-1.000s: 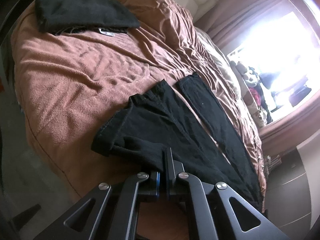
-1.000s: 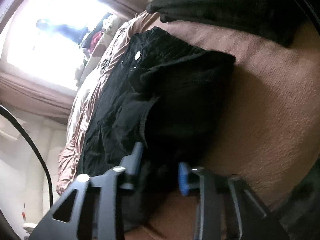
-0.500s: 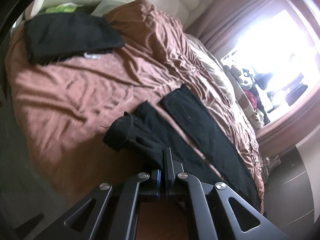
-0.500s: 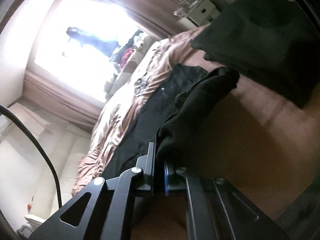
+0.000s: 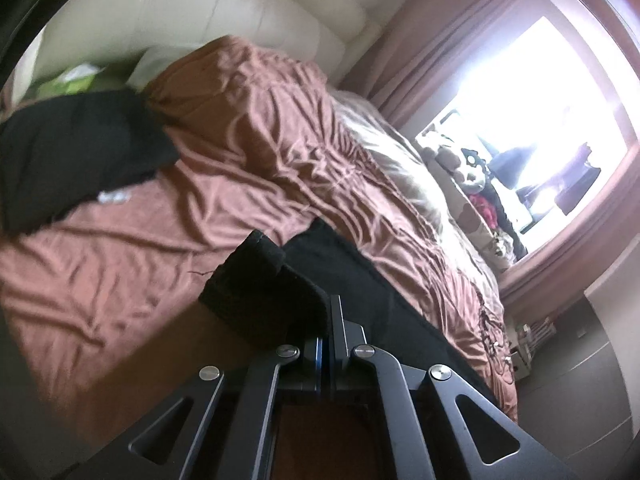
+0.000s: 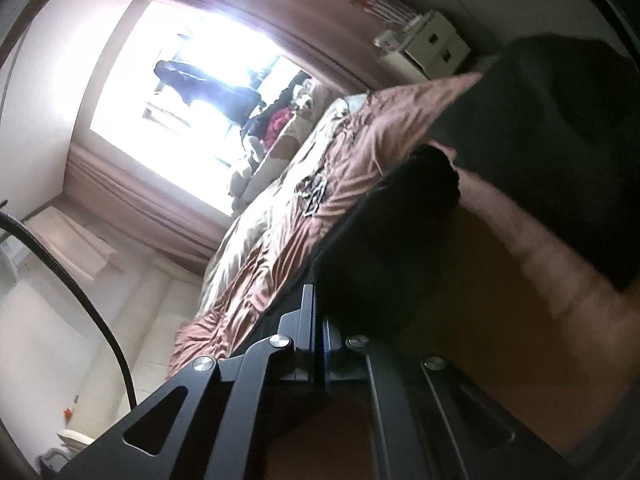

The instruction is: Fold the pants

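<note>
Pants [image 5: 264,292] now higher off bed [image 5: 120,264]

Black pants [image 5: 344,276], plain rust-brown bedspread [image 5: 248,140], curtains [image 6: 132,188] perhaps dusty pink.

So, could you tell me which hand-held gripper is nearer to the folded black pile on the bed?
Right. The right hand-held gripper, shut on the pants, has the pile looming just beyond it; the left hand-held gripper sees it farther off across the blanket.

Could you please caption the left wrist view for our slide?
Left gripper shut on black pants, lifting one end above the brown bedspread.
</note>
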The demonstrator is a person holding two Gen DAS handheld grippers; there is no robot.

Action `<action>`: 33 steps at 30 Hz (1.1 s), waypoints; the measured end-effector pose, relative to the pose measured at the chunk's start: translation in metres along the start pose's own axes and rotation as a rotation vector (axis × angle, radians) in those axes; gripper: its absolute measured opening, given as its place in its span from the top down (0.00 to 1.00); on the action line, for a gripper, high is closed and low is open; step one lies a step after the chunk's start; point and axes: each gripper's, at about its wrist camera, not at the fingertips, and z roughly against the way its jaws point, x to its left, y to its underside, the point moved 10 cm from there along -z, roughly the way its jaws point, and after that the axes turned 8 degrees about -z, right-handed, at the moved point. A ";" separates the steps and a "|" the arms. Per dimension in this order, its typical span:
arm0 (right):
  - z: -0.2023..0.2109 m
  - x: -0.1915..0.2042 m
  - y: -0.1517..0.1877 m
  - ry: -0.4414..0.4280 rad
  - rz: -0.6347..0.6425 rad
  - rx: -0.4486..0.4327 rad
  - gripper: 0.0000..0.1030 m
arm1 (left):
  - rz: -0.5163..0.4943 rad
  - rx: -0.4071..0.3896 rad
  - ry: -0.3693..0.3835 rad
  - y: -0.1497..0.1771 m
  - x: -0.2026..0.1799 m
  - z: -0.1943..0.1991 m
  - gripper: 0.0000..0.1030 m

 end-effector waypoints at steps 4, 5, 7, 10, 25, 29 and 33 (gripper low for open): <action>-0.020 0.009 -0.007 0.030 0.036 -0.008 1.00 | -0.019 0.012 0.011 -0.017 -0.014 -0.022 0.99; -0.024 0.012 -0.006 0.034 0.037 -0.010 1.00 | -0.028 0.017 0.011 -0.021 -0.018 -0.030 0.99; -0.034 0.019 -0.010 0.044 0.042 -0.019 1.00 | -0.048 0.020 0.011 -0.031 -0.027 -0.045 0.99; -0.048 0.032 -0.016 0.057 0.066 -0.036 1.00 | -0.062 0.020 0.010 -0.042 -0.034 -0.061 0.99; -0.143 0.080 -0.037 0.168 0.161 -0.057 1.00 | -0.119 0.096 -0.055 -0.076 -0.053 -0.185 0.99; -0.172 0.082 -0.040 0.210 0.167 -0.042 1.00 | -0.130 0.130 -0.091 -0.074 -0.051 -0.222 0.99; -0.204 0.079 -0.040 0.260 0.181 -0.023 1.00 | -0.143 0.166 -0.132 -0.065 -0.046 -0.262 0.98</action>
